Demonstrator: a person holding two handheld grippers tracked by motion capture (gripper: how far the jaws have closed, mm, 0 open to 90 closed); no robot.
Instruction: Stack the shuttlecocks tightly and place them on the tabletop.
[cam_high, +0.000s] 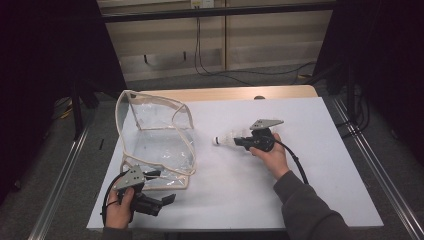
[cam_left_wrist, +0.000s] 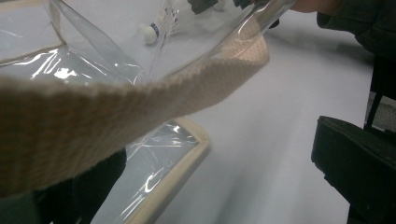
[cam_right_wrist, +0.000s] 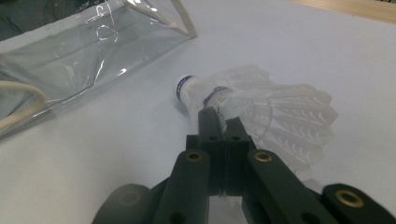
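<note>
Shuttlecock gripped by the right gripper, clear bag held at the left side of the table.

The right gripper (cam_high: 239, 142) is clenched on a white shuttlecock (cam_high: 229, 139) near the middle of the table (cam_high: 310, 165); in the right gripper view its jaws press together on the feather skirt (cam_right_wrist: 280, 116) just behind the cork (cam_right_wrist: 184, 91), which points toward the bag. The bag (cam_high: 155, 140), clear plastic with beige trim, stands open toward the table's left edge, its mouth facing the shuttlecock and a little apart from it. The left gripper (cam_high: 165, 200) sits at the near left corner, by the bag's near edge. In the left gripper view the beige strap (cam_left_wrist: 140, 107) crosses between the two spread jaws; whether they pinch it I cannot tell.
</note>
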